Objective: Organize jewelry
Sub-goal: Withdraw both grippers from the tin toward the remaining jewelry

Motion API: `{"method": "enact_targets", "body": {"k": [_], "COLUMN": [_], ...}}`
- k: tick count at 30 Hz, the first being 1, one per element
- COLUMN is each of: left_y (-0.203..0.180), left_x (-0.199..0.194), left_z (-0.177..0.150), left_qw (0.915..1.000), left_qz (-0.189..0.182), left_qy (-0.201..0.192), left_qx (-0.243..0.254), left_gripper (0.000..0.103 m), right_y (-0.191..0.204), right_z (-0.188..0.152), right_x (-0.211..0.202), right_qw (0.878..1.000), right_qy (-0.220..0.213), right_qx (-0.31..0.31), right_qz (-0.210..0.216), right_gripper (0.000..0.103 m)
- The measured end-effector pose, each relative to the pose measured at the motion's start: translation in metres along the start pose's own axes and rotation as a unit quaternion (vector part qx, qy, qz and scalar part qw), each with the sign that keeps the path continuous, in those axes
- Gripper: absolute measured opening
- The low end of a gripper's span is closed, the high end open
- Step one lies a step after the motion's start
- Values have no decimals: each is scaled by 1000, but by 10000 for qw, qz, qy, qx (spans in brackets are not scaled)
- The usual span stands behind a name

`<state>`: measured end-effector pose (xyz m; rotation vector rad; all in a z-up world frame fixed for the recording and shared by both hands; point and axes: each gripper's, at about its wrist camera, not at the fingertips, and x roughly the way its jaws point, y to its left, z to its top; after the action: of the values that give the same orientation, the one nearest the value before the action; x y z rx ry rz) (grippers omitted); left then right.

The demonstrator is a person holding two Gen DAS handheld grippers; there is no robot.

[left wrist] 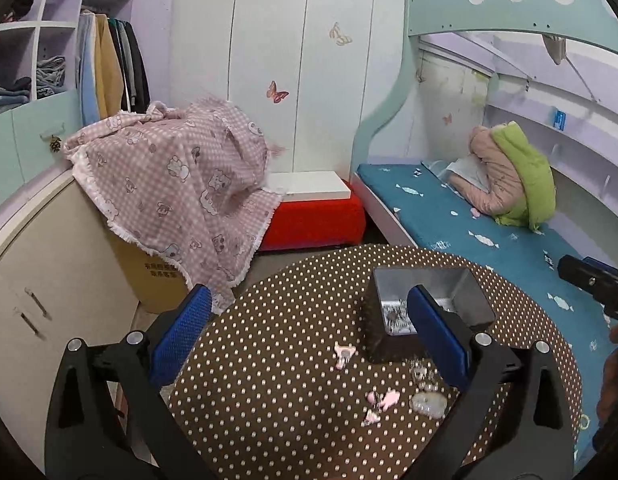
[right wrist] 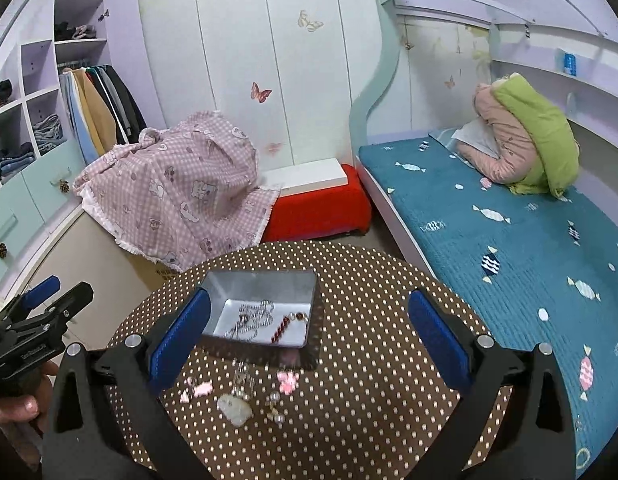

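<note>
Polka-dot table [right wrist: 369, 360], metal box [right wrist: 265, 280] holding chains, left tool [left wrist: 309, 336] and right tool [right wrist: 309, 340] hovering released

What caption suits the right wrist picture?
Open right gripper above a dotted table; chains in the tin, pink clips outside.

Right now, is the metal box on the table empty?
No. In the right wrist view the metal box already holds a silver chain and a red beaded piece on its floor.
</note>
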<state>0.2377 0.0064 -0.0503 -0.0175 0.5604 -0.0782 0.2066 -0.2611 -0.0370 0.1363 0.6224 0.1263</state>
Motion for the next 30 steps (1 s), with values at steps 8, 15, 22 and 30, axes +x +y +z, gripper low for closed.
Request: {"method": "enact_targets", "body": {"k": [8,15,22,30], "left_y": [-9,-20,-27,-32], "left_x": [-14,-19,5,46], "left_z": [-32,-57,-86,-105], "left_qw": [9998,9988,9966,9913], "left_qz": [-54,-48,-49,-216], "left_qy": [81,146,549,1075], "left_qx": [201,461,607,731], "left_gripper": [98,98,98,98], "right_y": [2,4,-1,-11], "right_z": [-24,-41,-60,-65], "right_x": [-16,-20,-4,15], "right_qw": [10000,9999,9989,9974], "right_qy": [25,91,463,687], "right_qx": [55,44,51,190], "right_qz": [-54,-49,-40,-109], "right_gripper": [95,95,95,95]}}
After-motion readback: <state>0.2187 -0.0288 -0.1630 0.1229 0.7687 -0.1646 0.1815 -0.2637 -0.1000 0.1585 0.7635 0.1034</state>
